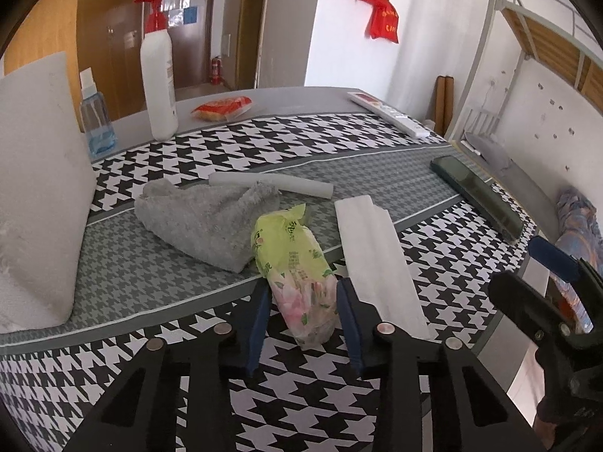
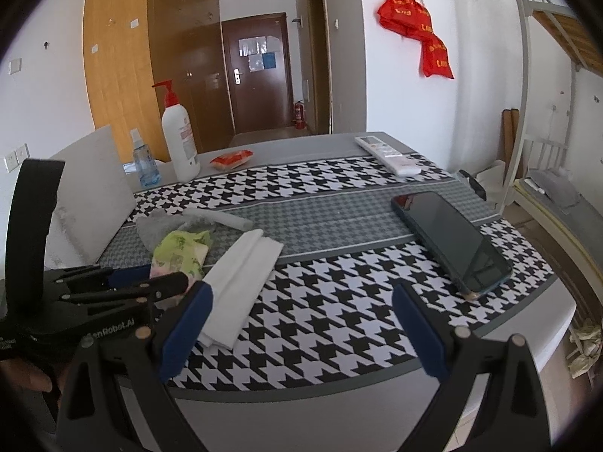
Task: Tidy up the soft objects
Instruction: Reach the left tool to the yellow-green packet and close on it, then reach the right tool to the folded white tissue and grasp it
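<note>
One tissue pack point(image 1: 297, 263) lies on the table point(image 1: 309, 395), its far end on the grey towel point(image 1: 211, 222), a folded cloth point(image 1: 377, 256) just beside it. Your left gripper point(image 1: 303, 324) straddles its near end, jaws narrow, pads at the wrapper; a firm pinch cannot be confirmed. Squeeze gently, lift straight, and avoid dragging the towel. Keep your right gripper point(image 2: 301, 331) wide and empty, clear of the phone point(image 2: 452, 241).

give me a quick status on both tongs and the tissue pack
Left tongs pressing tissue pack. Right tongs open, empty. Grey towel touching pack's far end.
</note>
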A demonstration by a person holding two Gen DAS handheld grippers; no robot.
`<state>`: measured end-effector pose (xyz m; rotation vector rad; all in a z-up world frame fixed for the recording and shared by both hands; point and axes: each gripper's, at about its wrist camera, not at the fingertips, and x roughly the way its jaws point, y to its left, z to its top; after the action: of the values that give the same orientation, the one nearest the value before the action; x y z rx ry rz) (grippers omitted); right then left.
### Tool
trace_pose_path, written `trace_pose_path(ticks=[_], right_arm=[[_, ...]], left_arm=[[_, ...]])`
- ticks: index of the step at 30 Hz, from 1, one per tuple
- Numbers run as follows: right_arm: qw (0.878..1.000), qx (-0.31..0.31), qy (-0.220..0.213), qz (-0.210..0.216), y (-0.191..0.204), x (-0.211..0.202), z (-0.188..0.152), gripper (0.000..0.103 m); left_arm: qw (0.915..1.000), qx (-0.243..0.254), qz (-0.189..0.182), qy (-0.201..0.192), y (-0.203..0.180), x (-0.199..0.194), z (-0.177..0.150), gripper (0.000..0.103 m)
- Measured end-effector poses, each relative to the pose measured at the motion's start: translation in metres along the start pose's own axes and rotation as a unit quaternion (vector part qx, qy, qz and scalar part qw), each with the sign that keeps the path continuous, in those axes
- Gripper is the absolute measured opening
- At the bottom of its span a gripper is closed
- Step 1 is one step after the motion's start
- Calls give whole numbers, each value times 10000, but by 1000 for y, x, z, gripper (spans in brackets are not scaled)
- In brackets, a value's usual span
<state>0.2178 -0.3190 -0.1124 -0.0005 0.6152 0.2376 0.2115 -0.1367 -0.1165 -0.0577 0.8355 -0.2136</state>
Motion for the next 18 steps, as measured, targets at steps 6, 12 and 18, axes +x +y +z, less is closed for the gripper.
trace_pose_path(ticks=[6, 12, 18], right_arm=[[10000, 40, 47, 34, 1, 2, -1, 98], [9999, -24, 64, 84, 7, 3, 0, 98], [9999, -40, 93, 127, 11, 7, 1, 98]], left_arm=[[10000, 14, -34, -26, 0, 0, 1, 14], [9999, 31, -99, -63, 1, -3, -1, 13], [9998, 23, -90, -184, 5, -13, -2, 12]])
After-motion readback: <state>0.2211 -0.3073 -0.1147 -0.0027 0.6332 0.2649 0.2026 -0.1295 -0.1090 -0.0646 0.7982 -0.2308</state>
